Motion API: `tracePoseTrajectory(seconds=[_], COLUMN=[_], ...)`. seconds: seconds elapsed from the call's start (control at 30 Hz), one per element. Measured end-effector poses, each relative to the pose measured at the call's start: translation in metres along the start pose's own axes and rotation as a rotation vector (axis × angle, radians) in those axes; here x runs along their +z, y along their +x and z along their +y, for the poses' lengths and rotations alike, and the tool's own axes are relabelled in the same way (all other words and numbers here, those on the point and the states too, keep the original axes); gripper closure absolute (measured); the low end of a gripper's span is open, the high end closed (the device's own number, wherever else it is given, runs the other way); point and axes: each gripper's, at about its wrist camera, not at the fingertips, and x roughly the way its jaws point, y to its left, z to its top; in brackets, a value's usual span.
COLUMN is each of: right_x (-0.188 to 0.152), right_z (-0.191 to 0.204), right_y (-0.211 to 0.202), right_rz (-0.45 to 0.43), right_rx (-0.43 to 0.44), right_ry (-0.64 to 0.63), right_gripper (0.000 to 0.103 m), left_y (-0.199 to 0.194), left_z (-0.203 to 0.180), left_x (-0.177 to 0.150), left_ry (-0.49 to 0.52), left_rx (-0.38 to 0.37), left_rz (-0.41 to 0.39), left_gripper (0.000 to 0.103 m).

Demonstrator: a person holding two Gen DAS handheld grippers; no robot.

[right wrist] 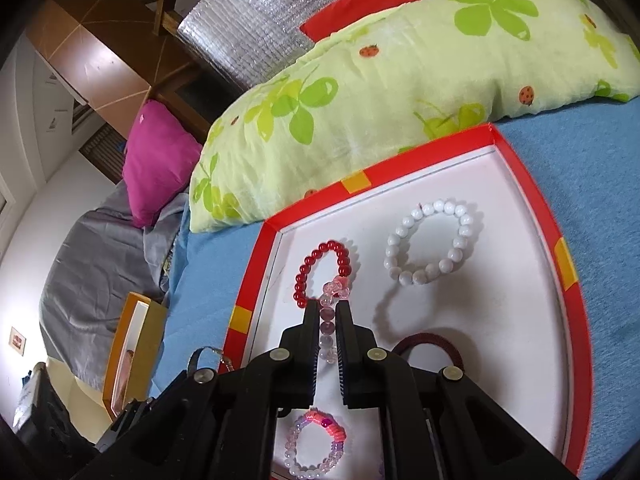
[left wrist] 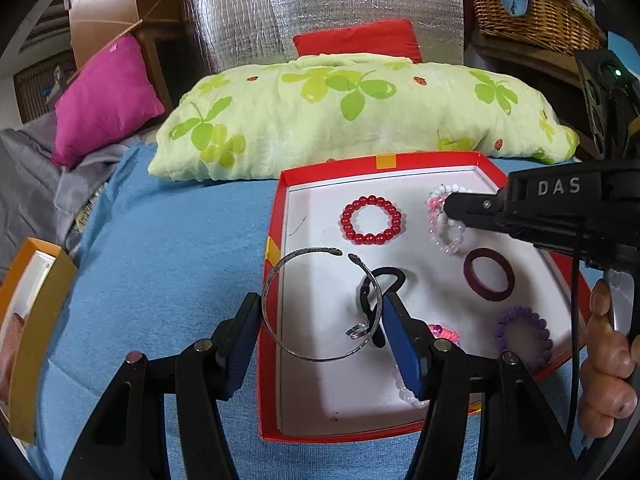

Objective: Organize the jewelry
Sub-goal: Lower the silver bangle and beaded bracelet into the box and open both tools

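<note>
A red box lid with a white floor (left wrist: pixel 400 184) (right wrist: pixel 532 184) lies on the blue bedcover and holds several bracelets. My left gripper (left wrist: pixel 318 312) holds a silver open bangle (left wrist: pixel 280 336) between its fingers over the tray's left rim. My right gripper (right wrist: pixel 327 312) (left wrist: pixel 448 210) is shut on a pale pink bead bracelet (right wrist: pixel 326 308) (left wrist: pixel 444 240). A red bead bracelet (left wrist: pixel 371 220) (right wrist: pixel 322 270), a white bead bracelet (right wrist: pixel 434 244), a maroon ring (left wrist: pixel 490 274), a black hair tie (left wrist: pixel 386 280) and a purple bracelet (left wrist: pixel 524 330) lie in the tray.
A green clover-print pillow (left wrist: pixel 360 112) lies just behind the tray. A magenta cushion (left wrist: pixel 104 100) and grey cloth (left wrist: pixel 36 184) are at the left. An orange box (left wrist: pixel 28 320) stands at the left edge. A wicker basket (left wrist: pixel 532 8) is at the back right.
</note>
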Motion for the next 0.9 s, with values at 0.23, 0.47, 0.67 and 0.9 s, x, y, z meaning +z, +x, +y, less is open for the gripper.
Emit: tracePoseTrajectory(seconds=[0.23, 0.47, 0.67, 0.9], right_x=[0.012, 0.019, 0.019, 0.019], right_z=[-0.014, -0.036, -0.055, -0.065], right_y=[-0.017, -0.038, -0.038, -0.033], right_rz=[-0.042, -0.078, -0.055, -0.037], right_rx=[-0.006, -0.049, -0.075, -0.081], right_ry=[0.03, 0.059, 0.1, 0.116], right_gripper=[0.094, 0.094, 0.094, 0.094], left_y=[0.007, 0.031, 0.047, 0.06], left_z=[-0.004, -0.029, -0.043, -0.054], left_x=[0.024, 0.042, 0.044, 0.042], left_ry=[-0.033, -0.001, 0.021, 0.059], left_rx=[-0.088, -0.198, -0.21, -0.225], left_rz=[-0.021, 0.008, 0.028, 0.056], left_gripper=[0.04, 0.04, 0.04, 0.039])
